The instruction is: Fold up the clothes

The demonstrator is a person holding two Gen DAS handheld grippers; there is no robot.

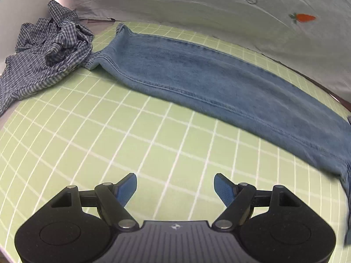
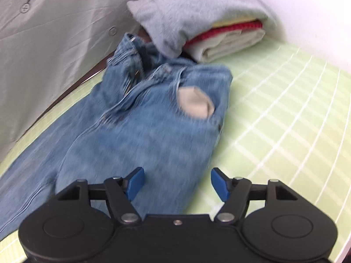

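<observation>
We hold our left gripper (image 1: 175,188) wide open over the green mat (image 1: 131,131); the jeans (image 1: 208,83) lie toward 12 o'clock. Our right gripper (image 2: 177,184), also wide, hovers above their waist part (image 2: 166,92).

Grey backdrop sheet (image 1: 197,6), left wrist view, eleven o'clock: outlined mirrored lettering, seemingly "LOOK HERE". Crosshair circle marks and a carrot emblem (image 1: 303,18) at one o'clock.

A green mat (image 1: 136,135) with white grid lines lies under the gripper; ahead of it hangs a pale wrinkled sheet (image 1: 197,6) with a carrot print (image 1: 303,18)
</observation>
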